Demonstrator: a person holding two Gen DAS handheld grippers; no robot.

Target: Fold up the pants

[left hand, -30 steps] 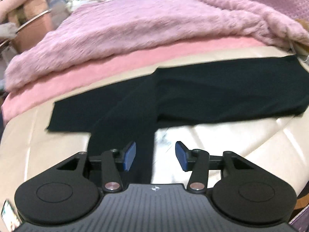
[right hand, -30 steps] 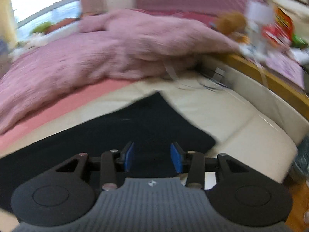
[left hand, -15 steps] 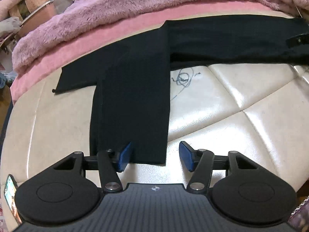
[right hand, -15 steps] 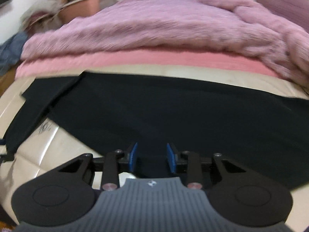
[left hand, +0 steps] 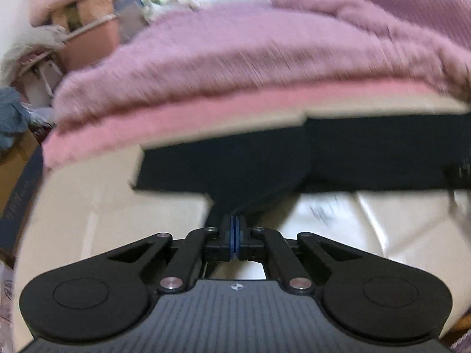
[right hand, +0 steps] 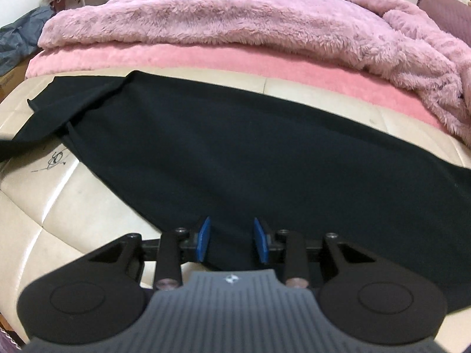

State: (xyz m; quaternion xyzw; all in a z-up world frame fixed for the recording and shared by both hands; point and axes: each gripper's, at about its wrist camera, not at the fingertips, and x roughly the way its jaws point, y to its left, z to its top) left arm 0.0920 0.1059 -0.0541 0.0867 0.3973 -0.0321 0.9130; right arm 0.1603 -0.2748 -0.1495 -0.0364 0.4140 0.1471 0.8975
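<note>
Black pants (right hand: 235,153) lie spread across a cream padded surface (right hand: 73,220), one leg bent toward the left. In the left wrist view, my left gripper (left hand: 234,220) is shut on the end of that leg (left hand: 235,164), and the cloth rises taut from the pads. The picture there is blurred by motion. In the right wrist view, my right gripper (right hand: 231,236) stands partly open at the near edge of the pants. Black cloth shows between and under its blue pads (right hand: 203,238), which do not pinch it.
A fluffy purple-pink blanket (right hand: 220,14) is heaped behind the pants on a pink sheet (right hand: 176,58). Pen scribbles (right hand: 54,158) mark the cream padding left of the cloth. Boxes and clutter (left hand: 82,38) stand beyond the far left corner.
My left gripper closed on the leg's end and drew it up. The right gripper swung from the corner of the pants to their near edge, its jaws slightly narrower.
</note>
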